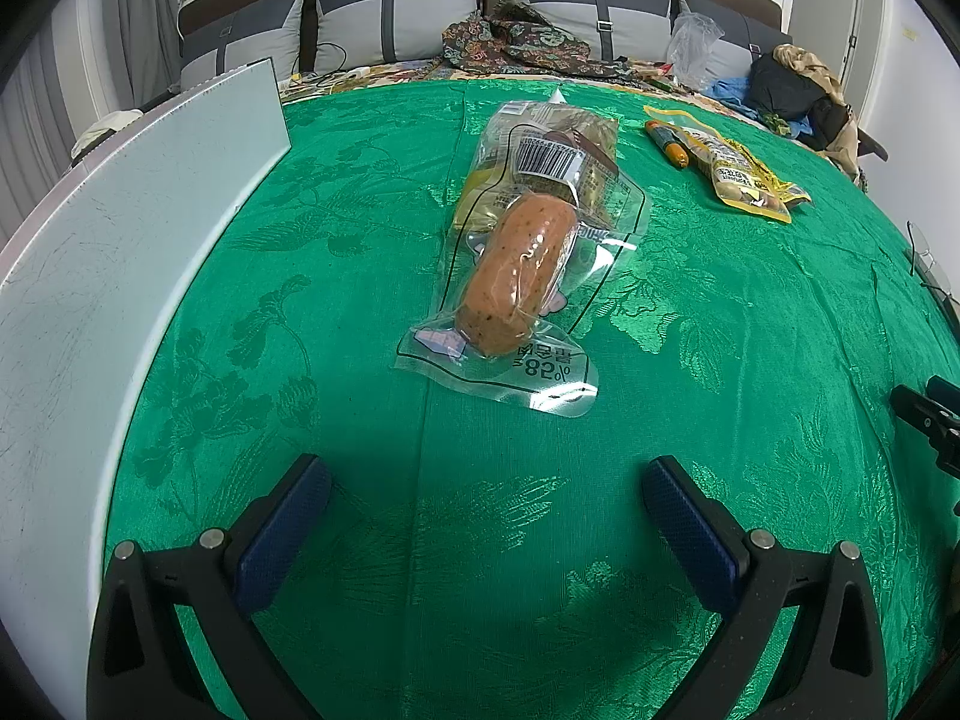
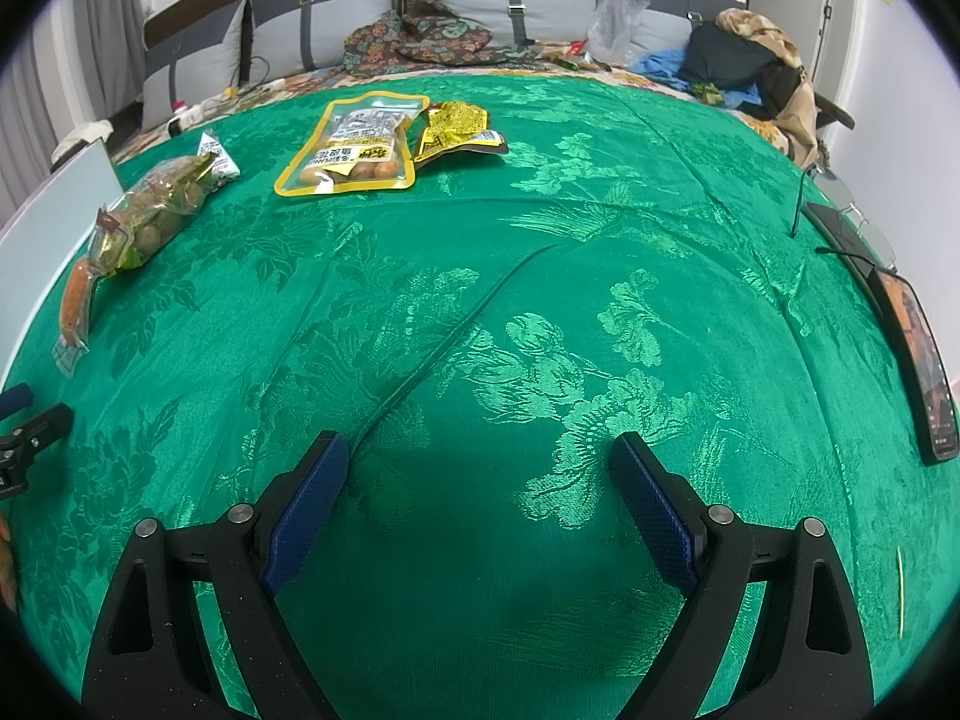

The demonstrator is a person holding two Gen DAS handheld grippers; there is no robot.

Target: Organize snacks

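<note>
A clear-wrapped sausage pack lies on the green cloth just ahead of my left gripper, which is open and empty. Behind it lies a second clear pack with a barcode. A yellow-edged snack pouch and a small orange stick sausage lie at the far right. In the right wrist view my right gripper is open and empty over bare cloth. The yellow-edged pouch and a yellow bag lie far ahead; the sausage packs lie at the left.
A white board stands along the left edge. A phone and glasses lie at the right edge. Pillows, patterned clothes and a plastic bag crowd the far end. A thin stick lies near right.
</note>
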